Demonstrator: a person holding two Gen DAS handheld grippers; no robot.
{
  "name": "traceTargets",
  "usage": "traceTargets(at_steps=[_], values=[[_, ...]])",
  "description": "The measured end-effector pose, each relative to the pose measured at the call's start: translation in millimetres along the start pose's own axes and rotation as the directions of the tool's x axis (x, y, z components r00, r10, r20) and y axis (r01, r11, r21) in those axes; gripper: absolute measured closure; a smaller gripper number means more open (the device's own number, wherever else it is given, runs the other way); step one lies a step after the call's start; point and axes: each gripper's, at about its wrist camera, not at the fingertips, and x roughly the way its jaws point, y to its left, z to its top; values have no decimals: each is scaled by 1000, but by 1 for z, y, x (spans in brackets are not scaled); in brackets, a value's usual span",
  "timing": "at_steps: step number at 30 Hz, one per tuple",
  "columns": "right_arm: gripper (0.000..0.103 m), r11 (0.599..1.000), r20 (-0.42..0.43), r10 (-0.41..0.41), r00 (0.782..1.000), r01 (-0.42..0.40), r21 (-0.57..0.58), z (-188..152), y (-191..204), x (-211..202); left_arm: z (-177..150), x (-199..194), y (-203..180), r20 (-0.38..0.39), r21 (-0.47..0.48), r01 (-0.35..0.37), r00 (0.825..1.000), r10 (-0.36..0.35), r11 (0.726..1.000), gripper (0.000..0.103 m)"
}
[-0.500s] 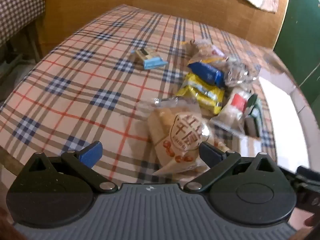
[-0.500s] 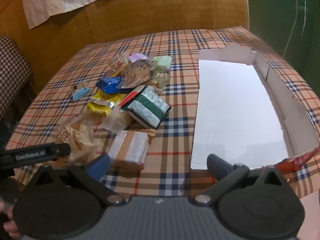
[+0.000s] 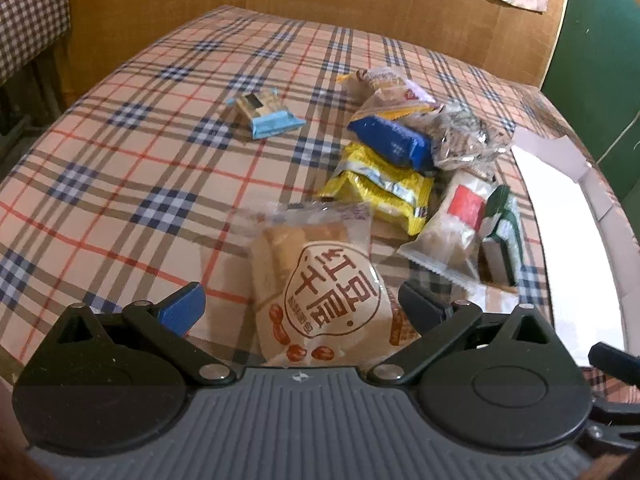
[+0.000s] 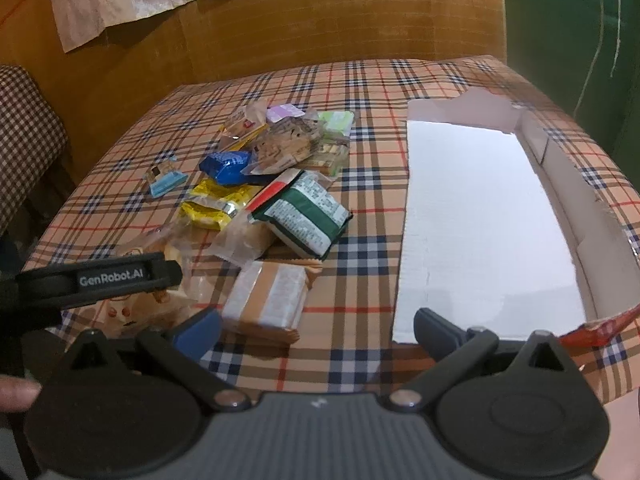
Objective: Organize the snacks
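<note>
A heap of snack packets lies on the plaid tablecloth [image 3: 120,168]. My left gripper [image 3: 300,306] is open, its jaws either side of a clear pastry packet with red Chinese print [image 3: 320,284], not closed on it. Beyond lie a yellow packet [image 3: 380,188], a dark blue packet [image 3: 396,142] and a light blue packet [image 3: 268,114] set apart. My right gripper [image 4: 318,330] is open and empty, low over the table's near edge, between a tan wrapped packet [image 4: 268,296] and the white box [image 4: 480,220]. A green packet [image 4: 308,212] lies mid-heap.
The shallow white cardboard box has low torn walls [image 4: 576,200] and a red wrapper [image 4: 600,326] at its near corner. The left gripper's body [image 4: 100,276] shows at the right view's left. A brown cardboard wall [image 4: 320,32] backs the table.
My left gripper has moved forward and lower toward the pastry packet, which now sits between its jaws. My right gripper has barely shifted.
</note>
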Motion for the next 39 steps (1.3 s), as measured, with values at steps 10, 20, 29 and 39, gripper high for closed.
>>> traceTargets(at_steps=[10,20,29,39], values=[[1,1000,-11,17,1000,-17,-13,1,9,9,-5,11,0,38,86,-13,999,9,996,0],[1,1000,-31,14,999,-14,4,0,17,21,-14,-2,6,102,106,10,995,-21,994,26],[18,1000,-34,-2,999,1,-10,6,29,39,-16,-8,13,104,60,3,995,-9,998,26],[57,997,-5,-40,999,40,-60,3,27,39,-18,-12,14,101,28,30,994,-33,999,26]])
